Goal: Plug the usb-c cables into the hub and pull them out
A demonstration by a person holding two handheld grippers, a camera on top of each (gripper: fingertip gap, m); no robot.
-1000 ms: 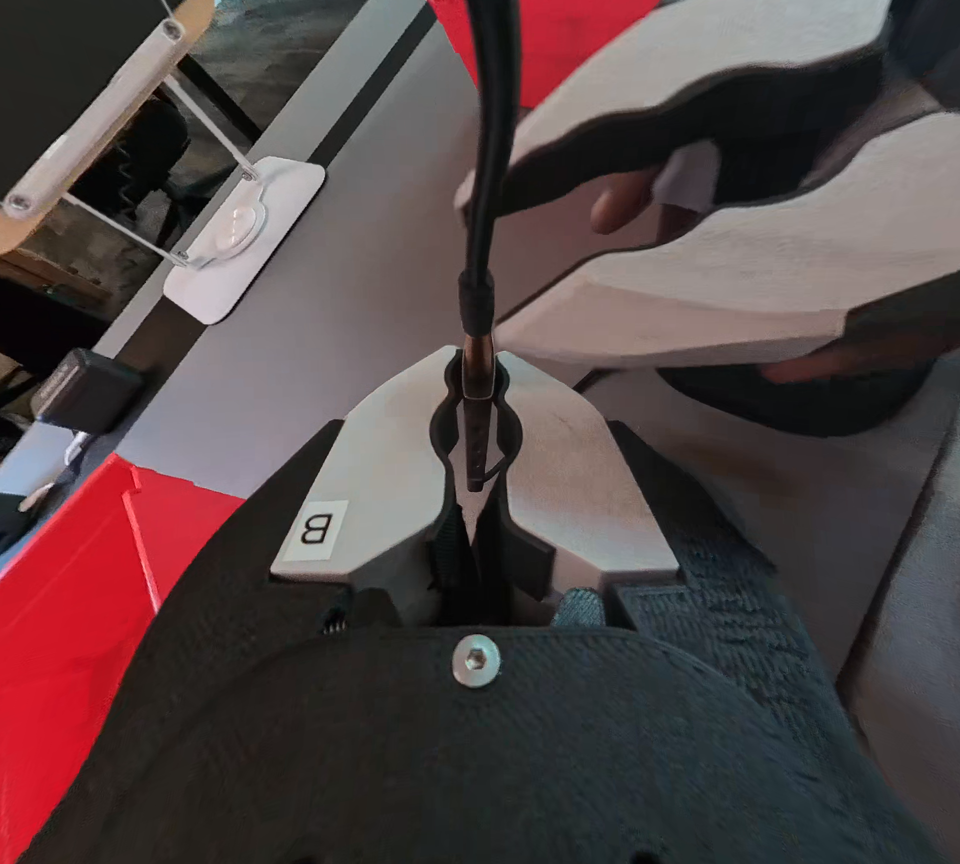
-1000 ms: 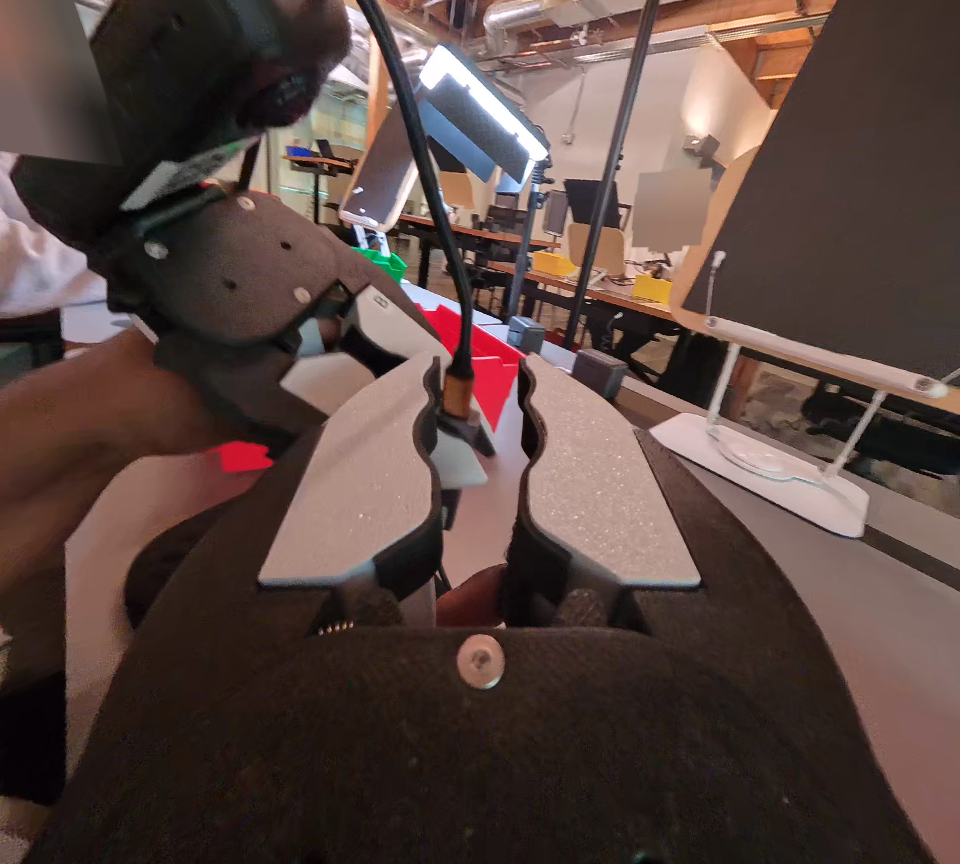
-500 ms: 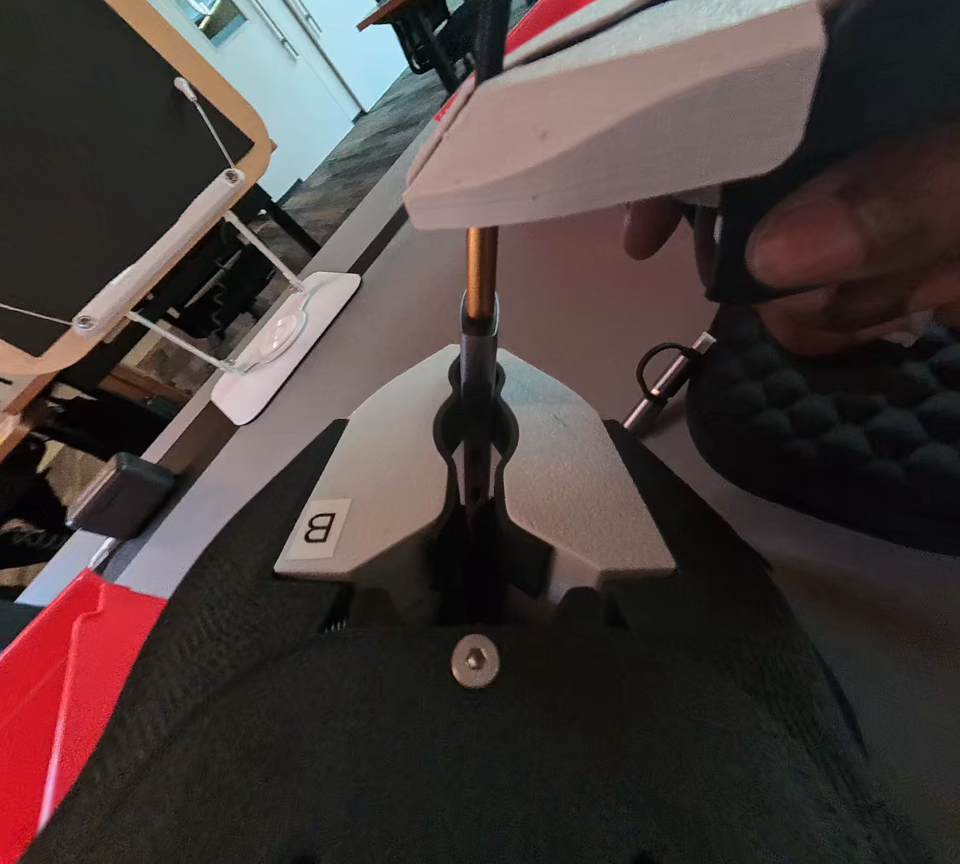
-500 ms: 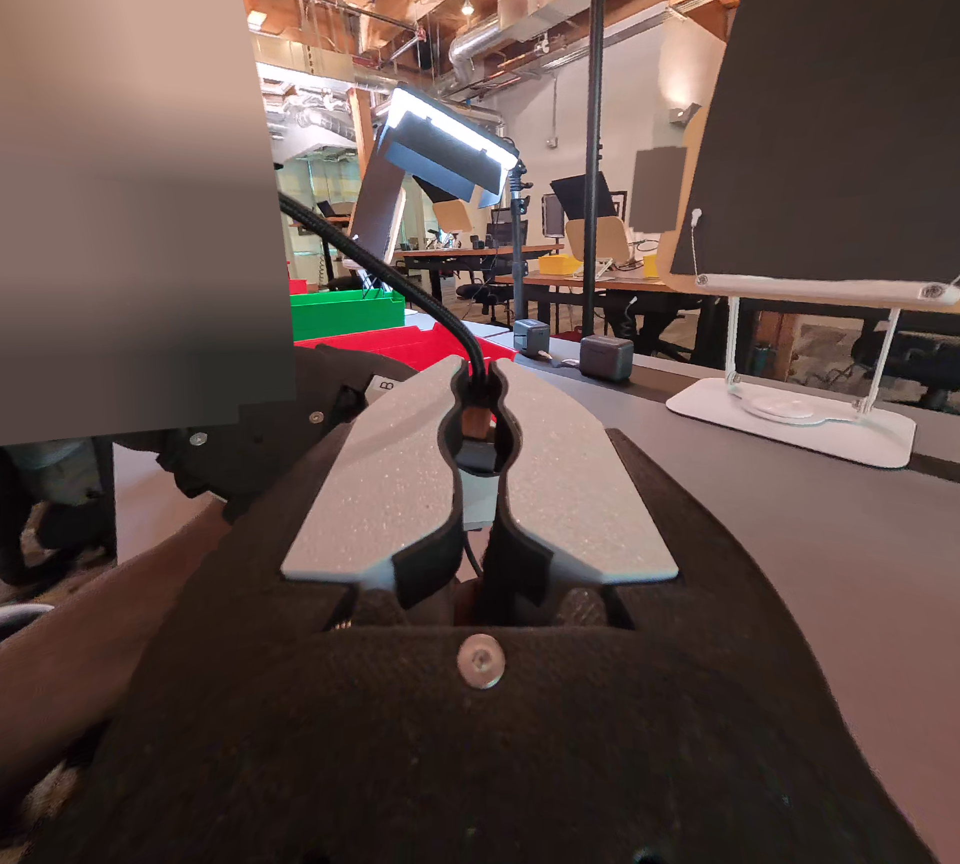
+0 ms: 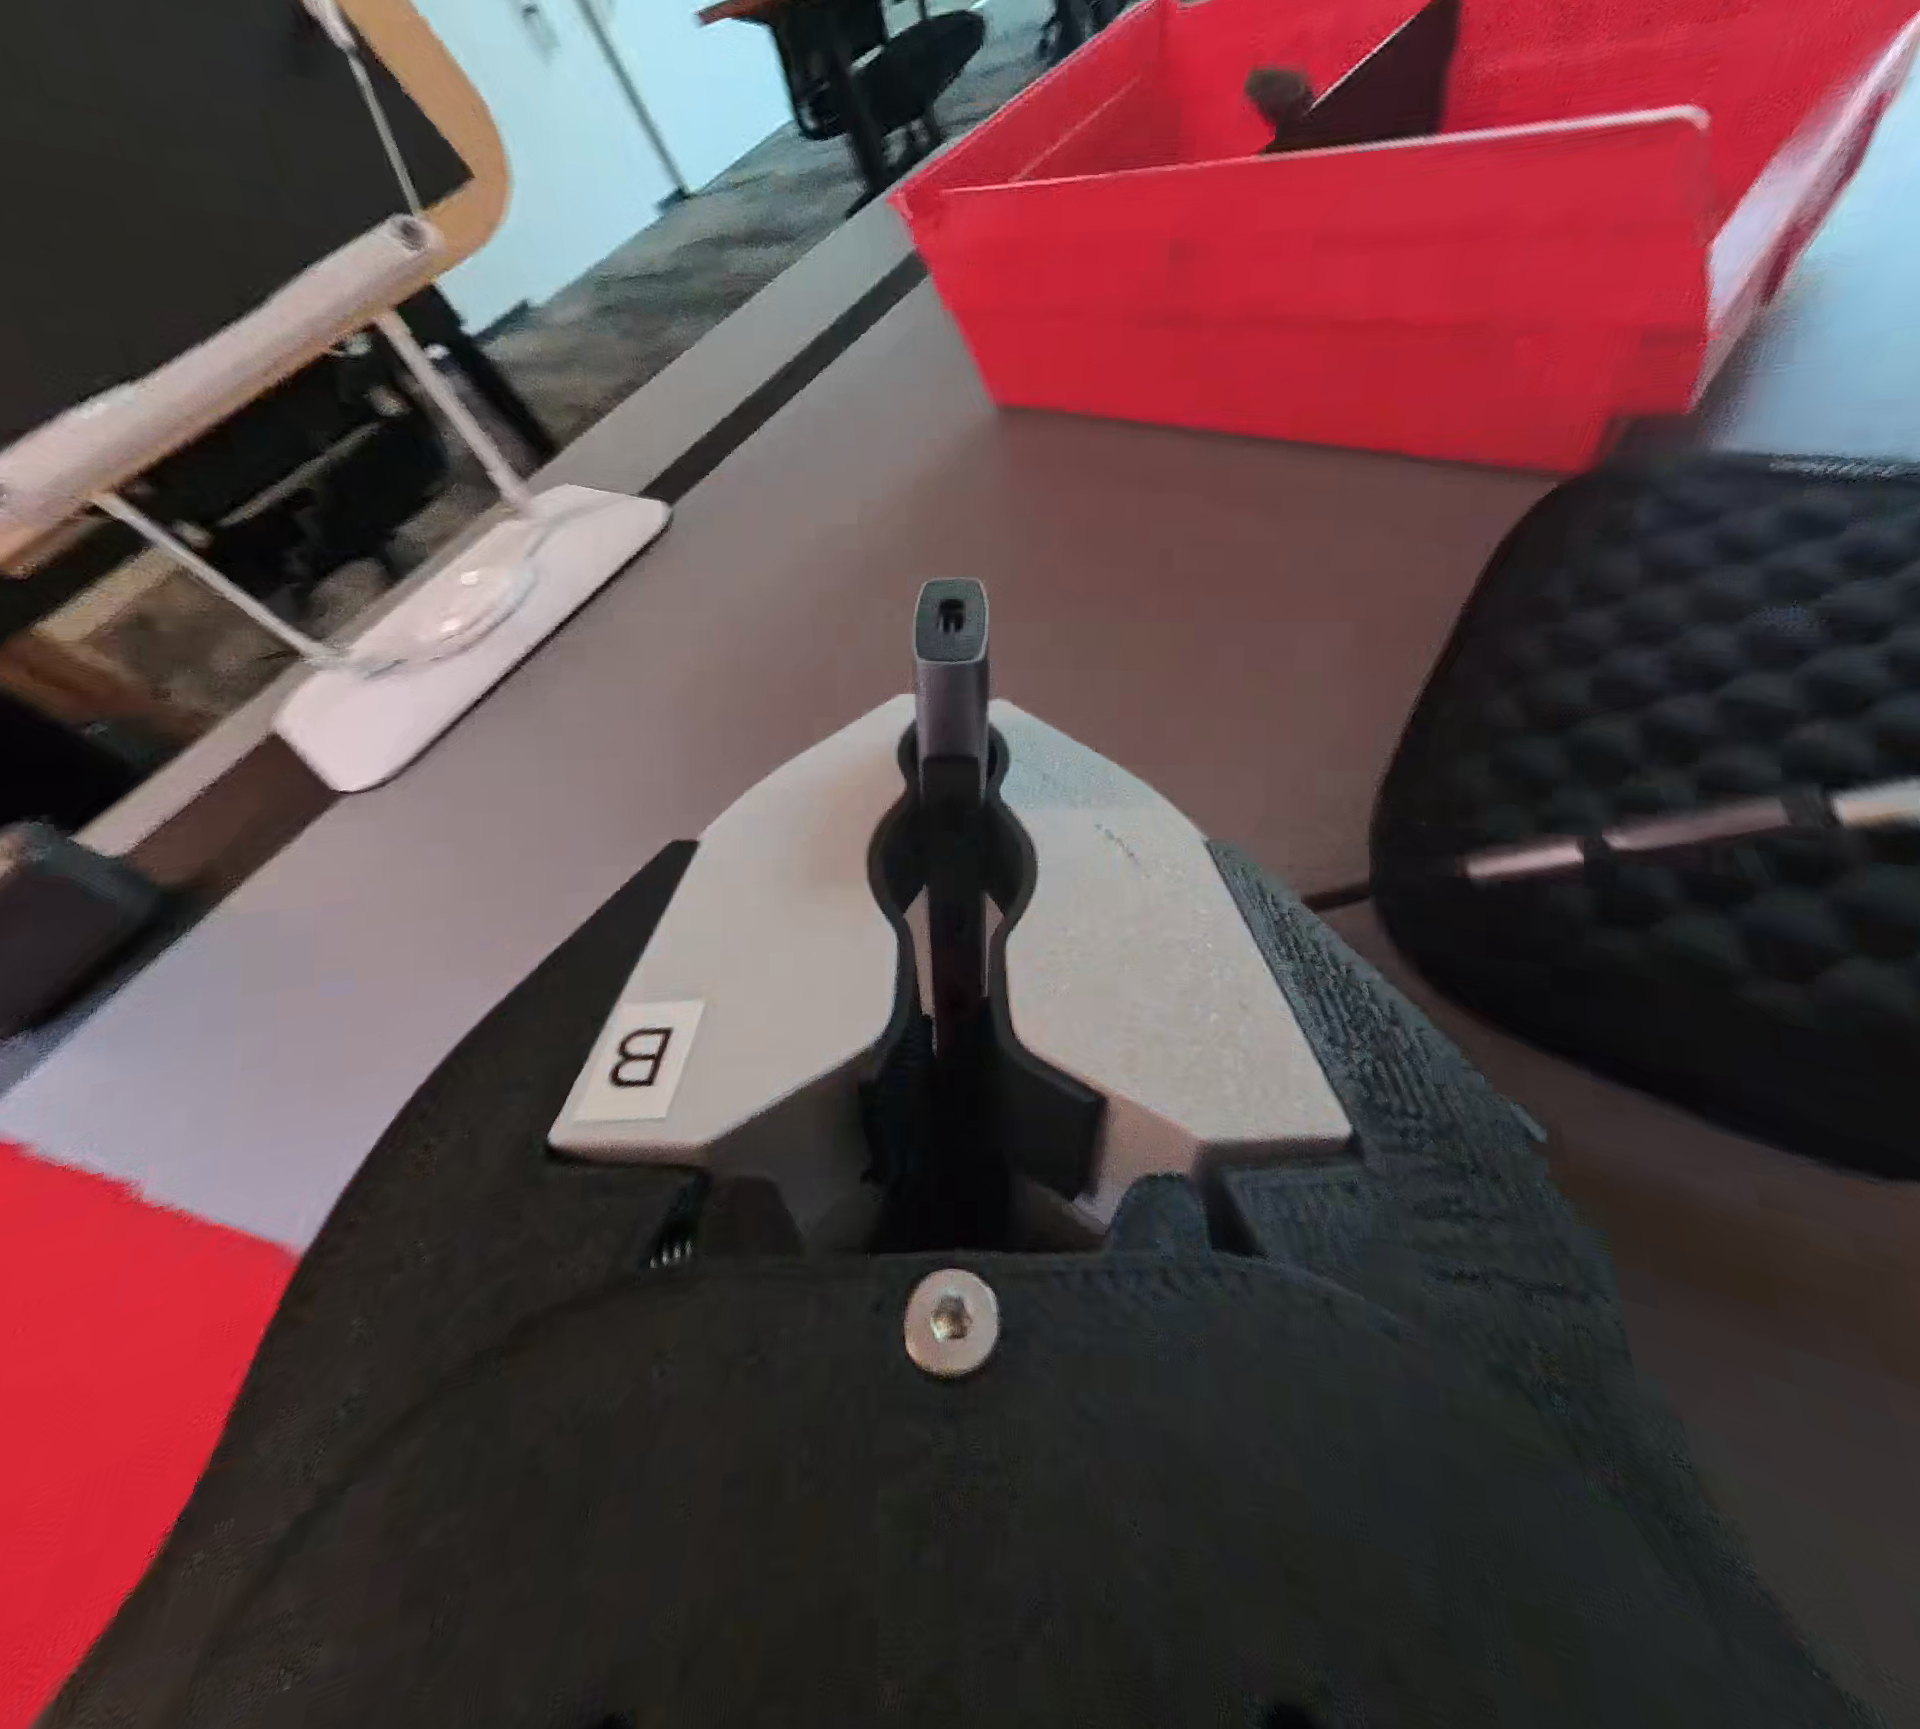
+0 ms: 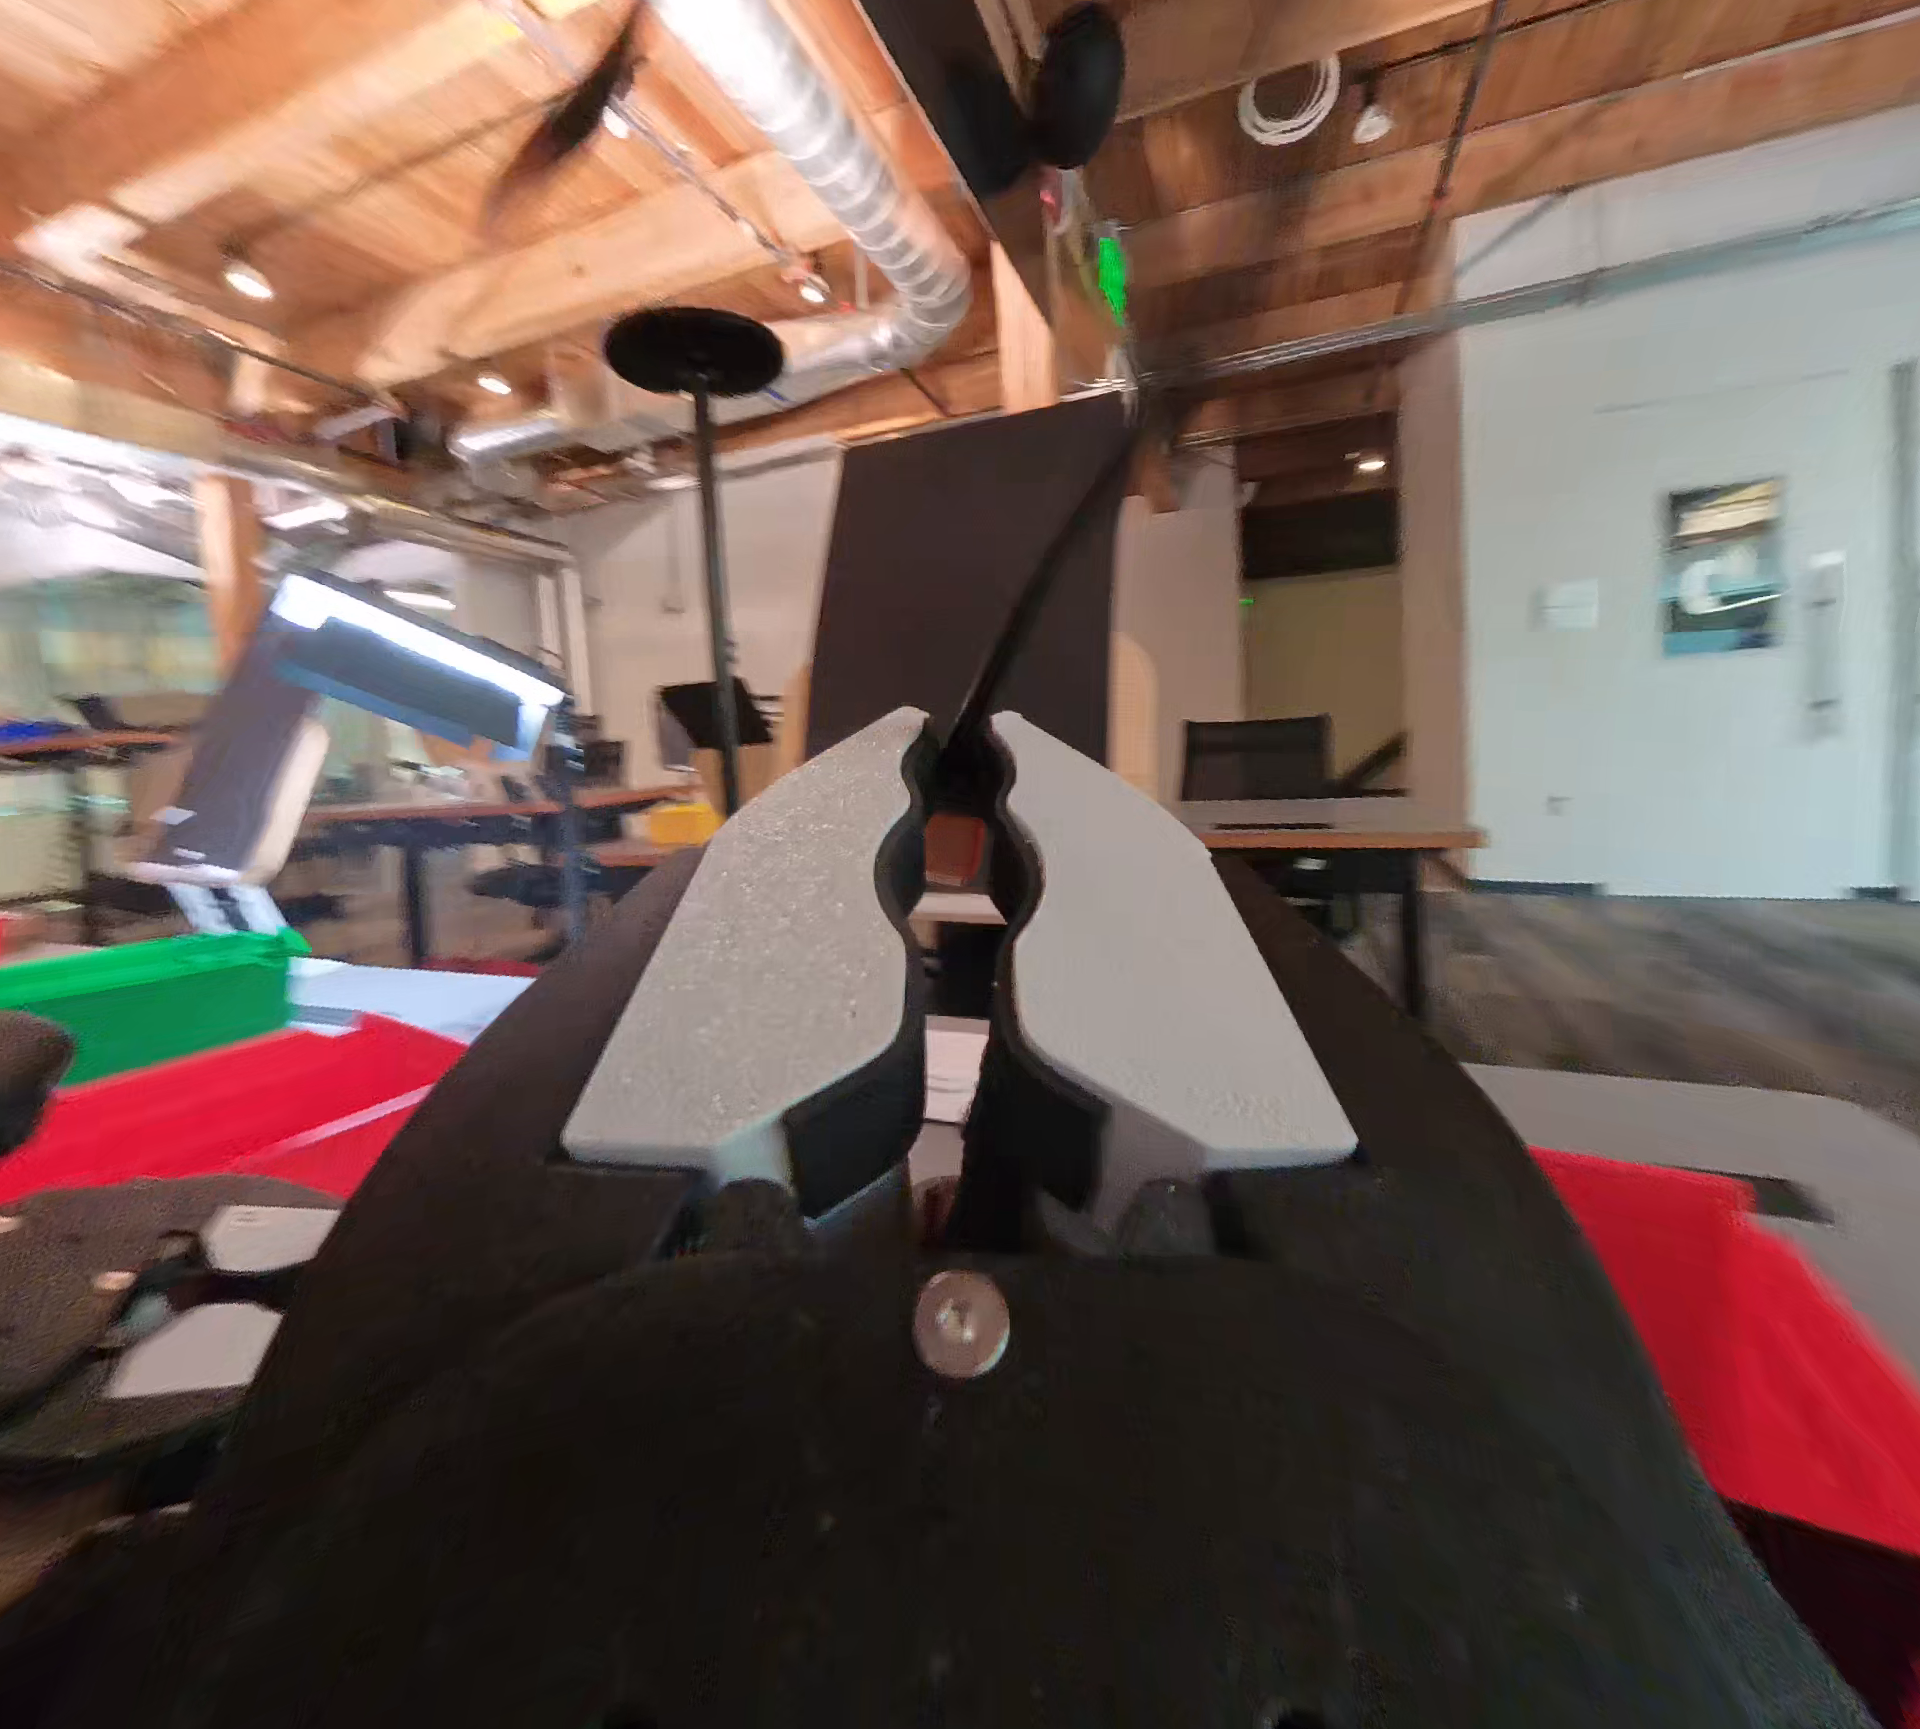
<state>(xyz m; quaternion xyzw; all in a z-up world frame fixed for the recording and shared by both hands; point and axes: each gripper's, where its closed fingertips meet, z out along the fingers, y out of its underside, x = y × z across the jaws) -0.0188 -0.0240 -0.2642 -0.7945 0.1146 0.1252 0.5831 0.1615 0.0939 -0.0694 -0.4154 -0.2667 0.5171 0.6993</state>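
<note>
My left gripper (image 5: 951,760) clamps hub (image 5: 948,653), port pointing far | right gripper (image 6: 961,749) pinches usb-c cable (image 6: 1039,599), unplugged, aimed upward | realign axes.

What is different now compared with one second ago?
The cable has come out of the hub: its port is now empty. The right gripper closed on the cable's plug and swung up and away; it no longer shows in the left view. The left gripper stays shut on the hub.
</note>
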